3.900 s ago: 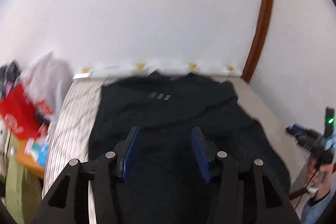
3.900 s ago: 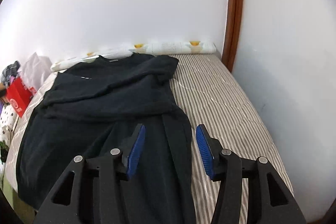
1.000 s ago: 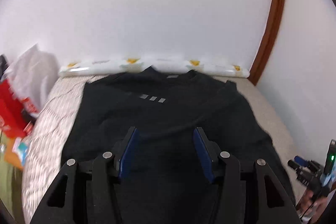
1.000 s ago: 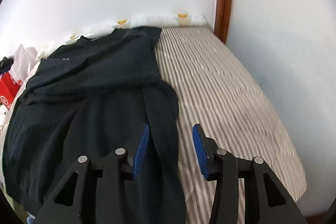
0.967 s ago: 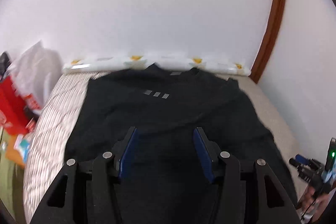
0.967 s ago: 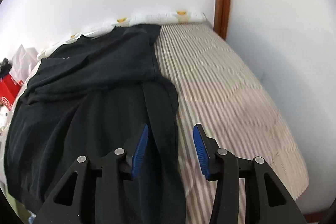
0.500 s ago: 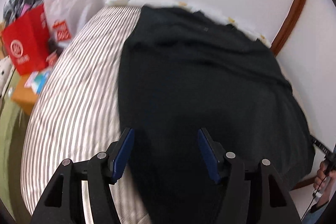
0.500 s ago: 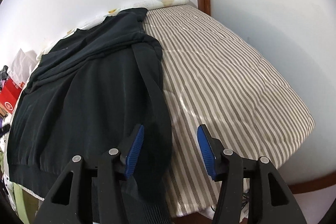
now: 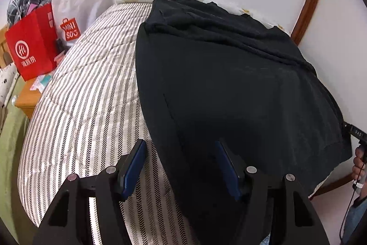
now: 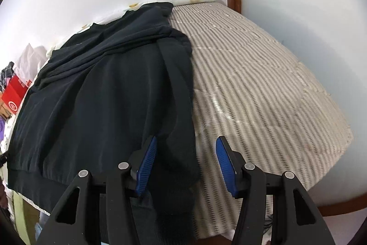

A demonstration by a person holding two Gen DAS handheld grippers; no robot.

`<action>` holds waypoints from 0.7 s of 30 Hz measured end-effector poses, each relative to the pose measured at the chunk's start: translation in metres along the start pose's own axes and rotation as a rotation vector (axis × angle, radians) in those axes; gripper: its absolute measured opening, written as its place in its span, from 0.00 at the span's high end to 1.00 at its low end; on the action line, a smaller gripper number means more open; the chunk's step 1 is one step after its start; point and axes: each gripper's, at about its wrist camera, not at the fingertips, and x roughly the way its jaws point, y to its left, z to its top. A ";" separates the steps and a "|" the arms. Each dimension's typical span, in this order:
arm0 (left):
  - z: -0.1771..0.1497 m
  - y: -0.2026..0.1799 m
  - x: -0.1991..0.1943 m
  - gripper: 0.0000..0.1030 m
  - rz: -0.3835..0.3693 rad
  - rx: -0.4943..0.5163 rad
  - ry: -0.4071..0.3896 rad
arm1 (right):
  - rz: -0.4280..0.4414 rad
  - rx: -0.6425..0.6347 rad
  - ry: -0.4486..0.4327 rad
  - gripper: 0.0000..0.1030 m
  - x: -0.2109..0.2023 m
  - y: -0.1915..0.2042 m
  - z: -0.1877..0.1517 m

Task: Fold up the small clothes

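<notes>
Black sweatshirt [image 9: 229,84] spread across striped bed [image 9: 87,88], hem overhanging bed's near edge, both tongs [image 9: 181,167] [image 10: 185,162] released over hem corners: uneven pinches risking skewed fold.

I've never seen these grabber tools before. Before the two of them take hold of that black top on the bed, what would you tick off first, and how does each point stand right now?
1. Left gripper open: ok, its jaws are spread wide with nothing between the pads.
2. Right gripper open: ok, also spread and empty.
3. Black sweatshirt lying flat on the striped bed: not ok, folds bunch across its upper part.
4. Right sleeve tucked in: ok, it lies folded over the body.
5. Left gripper lined up on the garment's edge: ok, the edge runs between its fingers.
6. Hem fully on the bed: cannot tell, it reaches the mattress edge.
</notes>
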 end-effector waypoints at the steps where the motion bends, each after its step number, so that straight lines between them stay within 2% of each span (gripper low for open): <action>1: 0.000 -0.001 0.000 0.42 0.007 0.000 -0.006 | 0.014 0.007 -0.007 0.49 0.001 0.000 -0.001; 4: 0.001 -0.004 0.002 0.44 0.028 0.000 -0.016 | 0.019 -0.008 -0.029 0.48 0.004 0.008 -0.003; 8: 0.003 -0.008 0.005 0.71 0.101 -0.024 -0.048 | 0.066 -0.032 -0.023 0.48 0.010 0.021 0.003; 9: 0.004 -0.007 0.007 0.77 0.096 -0.028 -0.048 | 0.062 -0.052 -0.019 0.52 0.012 0.026 0.003; 10: 0.007 -0.006 0.007 0.87 0.082 -0.038 -0.040 | 0.048 -0.076 -0.018 0.60 0.014 0.032 0.004; 11: 0.009 -0.005 0.008 0.91 0.058 -0.056 -0.028 | 0.024 -0.117 -0.018 0.80 0.015 0.040 0.004; 12: 0.010 -0.002 0.007 0.92 0.044 -0.077 -0.020 | 0.022 -0.138 -0.020 0.88 0.014 0.044 0.004; 14: 0.013 0.001 0.004 0.93 0.017 -0.092 -0.021 | 0.023 -0.155 -0.034 0.90 0.009 0.046 0.005; 21: 0.017 0.017 -0.031 0.94 -0.113 -0.121 -0.060 | 0.135 -0.088 -0.124 0.92 -0.036 0.018 0.009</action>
